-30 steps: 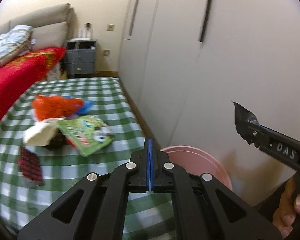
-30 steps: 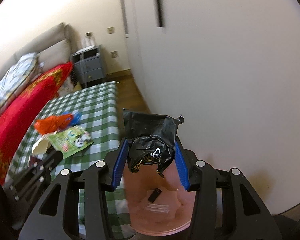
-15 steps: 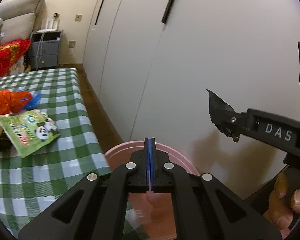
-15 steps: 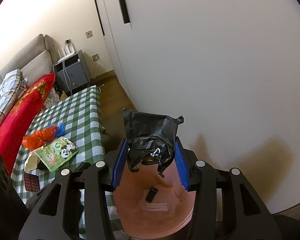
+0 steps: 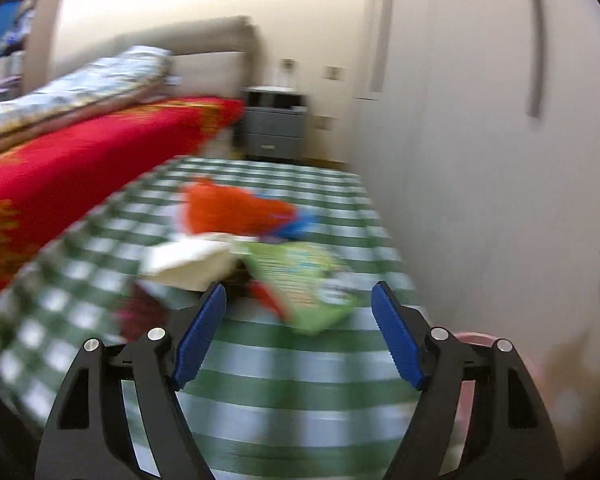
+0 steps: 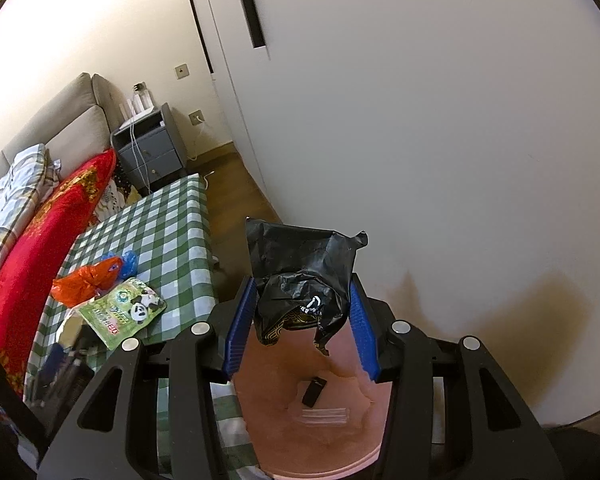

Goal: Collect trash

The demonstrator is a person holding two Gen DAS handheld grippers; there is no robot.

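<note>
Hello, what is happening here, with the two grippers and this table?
A person is collecting trash with a gripper in each hand. The right gripper is shut on a crumpled black wrapper and holds it above the pink bin, which already has a few small scraps inside. The left gripper has just been opening, with nothing between its jaws, and points at the trash pile on the checked table.

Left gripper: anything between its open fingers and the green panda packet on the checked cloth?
Nothing. In the left wrist view the left gripper, its jaws just opened and empty, faces the green panda packet across bare green checked tablecloth; the view is blurred.
</note>
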